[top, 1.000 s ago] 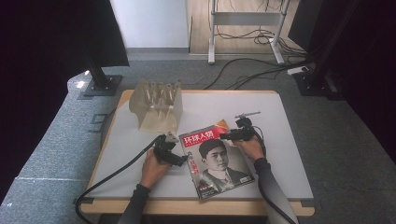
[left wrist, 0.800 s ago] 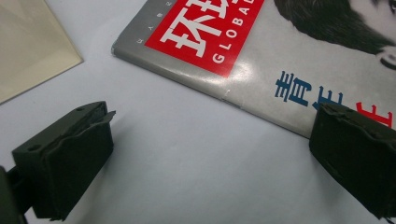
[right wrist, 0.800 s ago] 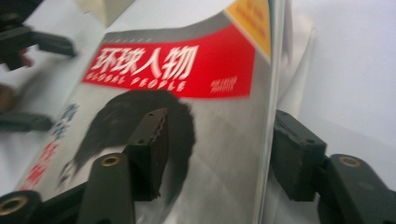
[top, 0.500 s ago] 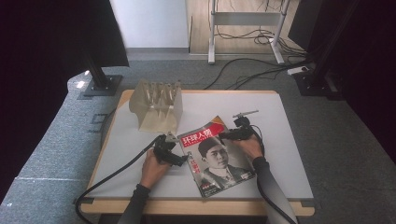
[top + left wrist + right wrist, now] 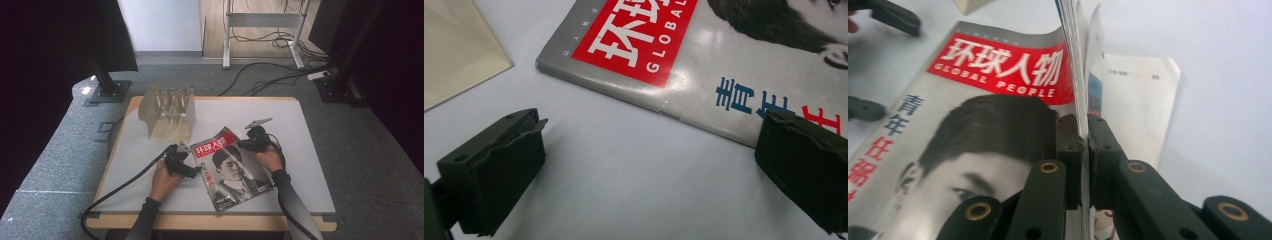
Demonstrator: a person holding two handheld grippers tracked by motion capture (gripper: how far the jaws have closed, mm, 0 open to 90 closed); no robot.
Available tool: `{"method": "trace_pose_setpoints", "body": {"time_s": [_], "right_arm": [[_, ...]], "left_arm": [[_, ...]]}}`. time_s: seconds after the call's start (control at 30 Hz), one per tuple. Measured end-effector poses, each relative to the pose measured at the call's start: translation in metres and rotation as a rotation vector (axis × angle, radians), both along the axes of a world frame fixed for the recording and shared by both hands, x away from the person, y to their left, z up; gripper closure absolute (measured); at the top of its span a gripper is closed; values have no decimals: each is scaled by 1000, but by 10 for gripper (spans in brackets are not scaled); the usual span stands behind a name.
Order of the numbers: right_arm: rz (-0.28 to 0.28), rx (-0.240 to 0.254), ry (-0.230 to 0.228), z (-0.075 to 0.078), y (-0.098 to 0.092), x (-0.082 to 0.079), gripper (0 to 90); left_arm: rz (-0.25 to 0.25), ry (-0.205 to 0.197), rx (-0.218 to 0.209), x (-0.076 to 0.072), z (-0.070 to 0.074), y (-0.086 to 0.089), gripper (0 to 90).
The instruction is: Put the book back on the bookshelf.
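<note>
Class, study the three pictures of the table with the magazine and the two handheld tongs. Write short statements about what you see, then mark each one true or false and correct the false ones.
1. The right tongs are shut on the magazine edge. True.
2. The left tongs grip the magazine's spine. False: their jaws stand open beside it.
3. The magazine's title block is red. True.
4. The clear rack stands on the magazine. False: it stands on the table, apart from it.

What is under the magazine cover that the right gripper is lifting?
Under the raised edge of the magazine, pinched by the right gripper, a pale inner page lies flat with small print at its top. Whatever sits nearer the spine is hidden by the cover.
</note>
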State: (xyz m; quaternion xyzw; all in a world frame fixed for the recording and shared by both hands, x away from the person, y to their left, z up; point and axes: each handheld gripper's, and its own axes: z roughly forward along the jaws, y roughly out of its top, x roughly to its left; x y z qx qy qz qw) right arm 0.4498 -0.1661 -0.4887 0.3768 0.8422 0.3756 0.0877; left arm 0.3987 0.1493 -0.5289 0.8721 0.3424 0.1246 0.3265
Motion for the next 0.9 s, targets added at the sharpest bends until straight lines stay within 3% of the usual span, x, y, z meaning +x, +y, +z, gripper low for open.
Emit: {"method": "trace_pose_setpoints", "body": {"time_s": [0.47, 0.53, 0.73, 0.9], "right_arm": [[75, 7, -96, 38, 10, -28, 861], [85, 14, -108, 43, 10, -32, 861], [113, 27, -154, 58, 12, -42, 862], [127, 34, -184, 72, 15, -51, 862]], "left_arm": [[13, 16, -5, 0, 2, 1, 0], [9, 45, -22, 0, 5, 2, 0], [-32, 88, -131, 2, 17, 3, 10], [-73, 99, -123, 4, 17, -4, 4]]}}
